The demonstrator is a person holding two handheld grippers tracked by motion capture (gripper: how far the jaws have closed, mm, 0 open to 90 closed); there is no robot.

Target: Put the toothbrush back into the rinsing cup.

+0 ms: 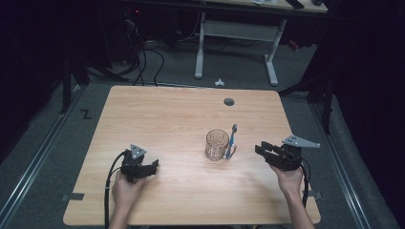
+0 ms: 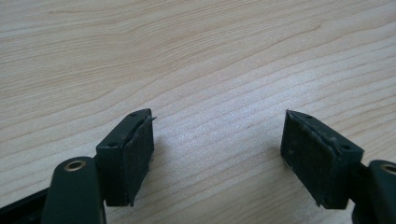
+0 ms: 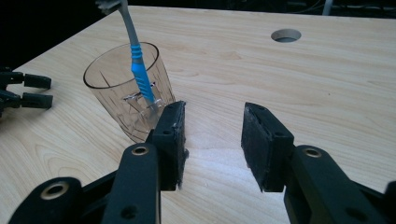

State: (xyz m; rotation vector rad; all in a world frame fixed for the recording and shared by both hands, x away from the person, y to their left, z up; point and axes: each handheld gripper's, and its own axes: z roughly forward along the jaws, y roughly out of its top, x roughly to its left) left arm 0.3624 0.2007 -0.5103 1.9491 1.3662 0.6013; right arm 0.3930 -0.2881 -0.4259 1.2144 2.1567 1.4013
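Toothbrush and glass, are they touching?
Touching. The right gripper view shows the toothbrush leaning on the outside of the glass.

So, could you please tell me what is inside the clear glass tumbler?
Leaning in the clear glass tumbler is a blue and grey toothbrush, bristle end sticking above the rim. Its lower tip shows blurred through the patterned wall; nothing else shows inside. The open right gripper is close by.
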